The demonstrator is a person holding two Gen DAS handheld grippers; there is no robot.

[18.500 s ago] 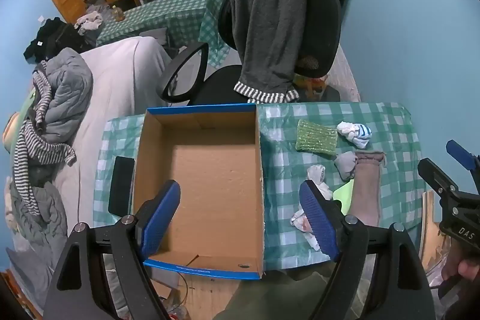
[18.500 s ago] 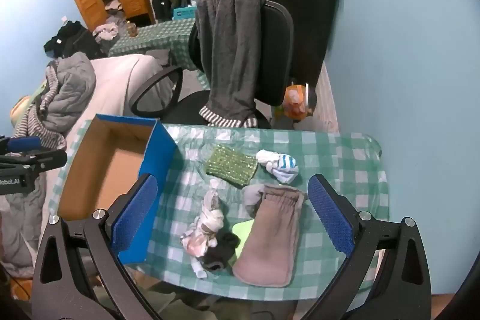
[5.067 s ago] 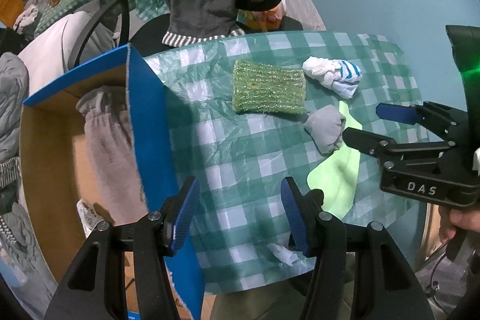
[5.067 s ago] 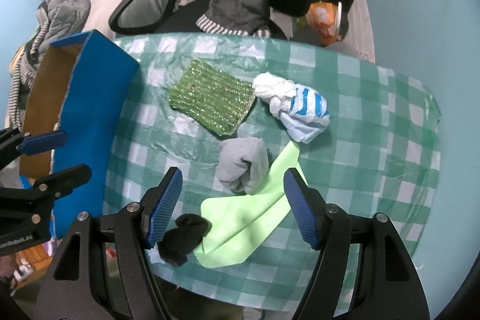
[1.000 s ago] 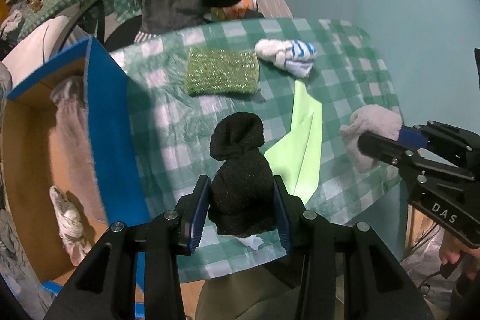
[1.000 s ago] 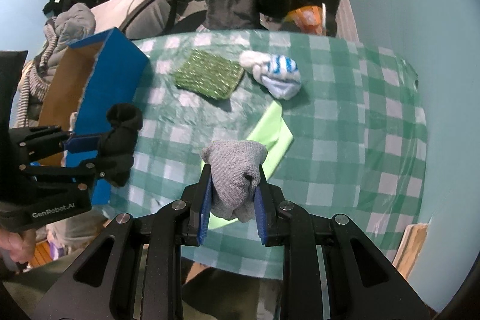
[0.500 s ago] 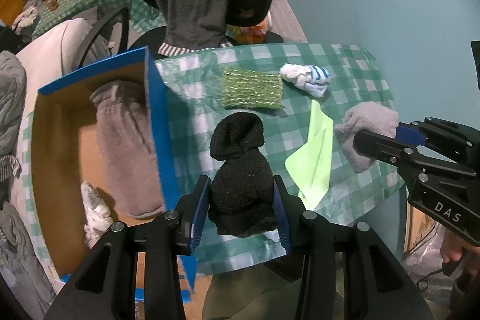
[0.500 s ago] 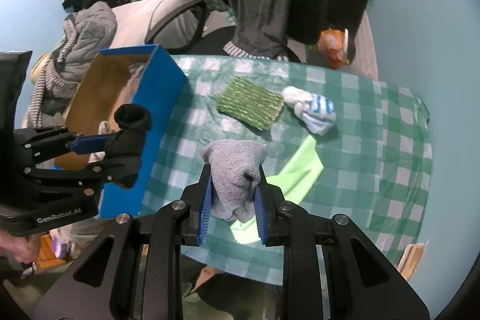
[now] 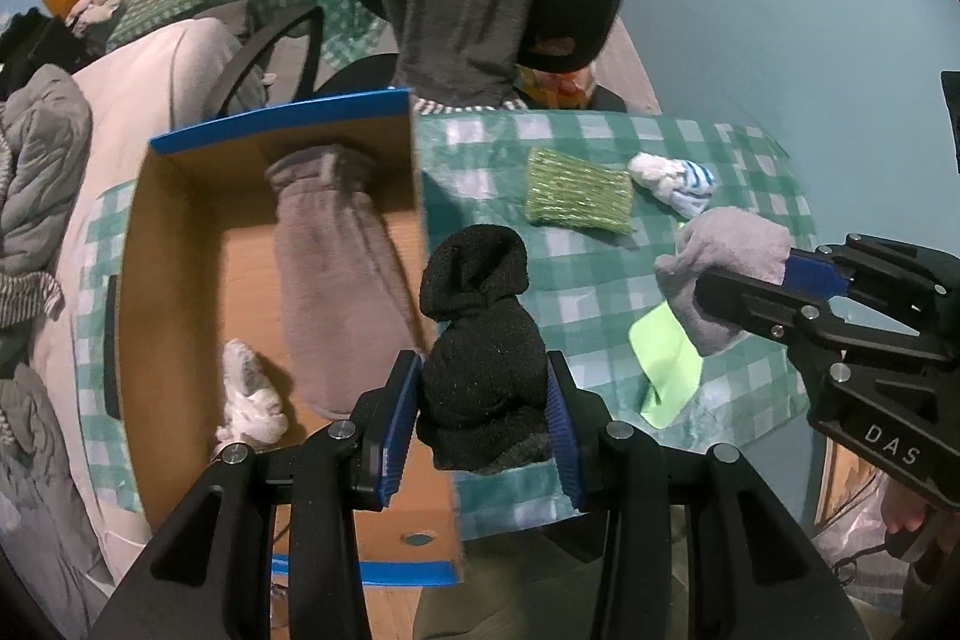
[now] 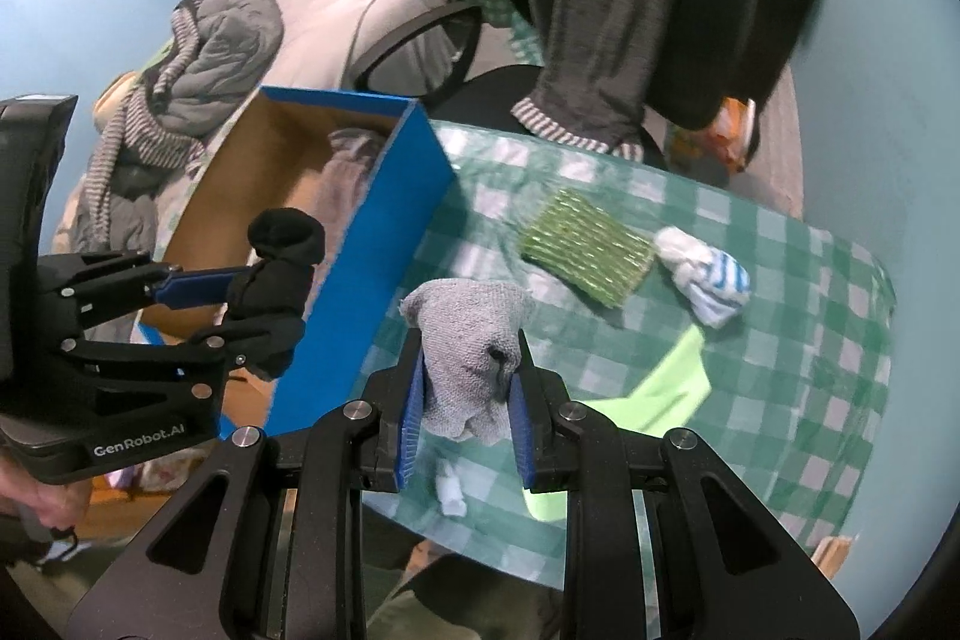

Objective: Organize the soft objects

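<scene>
carrying two rolled socks toward the box is the step i judge to be in hand: my left gripper (image 9: pixel 483 415) has its fingers pinching a black sock bundle (image 9: pixel 480 346), and my right gripper (image 10: pixel 465 403) has its fingers pressed onto a grey sock bundle (image 10: pixel 468 349). both bundles are off the table, held in the air. in the left wrist view the black bundle hangs over the right wall of the cardboard box (image 9: pixel 180 280), partly above the checked tablecloth (image 9: pixel 600 280), so i think the next move calls for sliding it fully past that blue-edged wall before letting the fingers part. the grey one sits further out, over the cloth beside the box, and needs the longer carry. the black bundle looks thick and fuzzy, folded over on itself with a knob on top; the grey one is a looser knit with a small dark hole on its face. already inside the box lie a long grey-brown mitt (image 9: pixel 336 280) and a crumpled white sock (image 9: pixel 249 394). on the cloth remain a green knitted pad (image 10: pixel 585 250), a white and blue striped sock (image 10: pixel 705 277) and a lime green cloth (image 10: pixel 660 394).
</scene>
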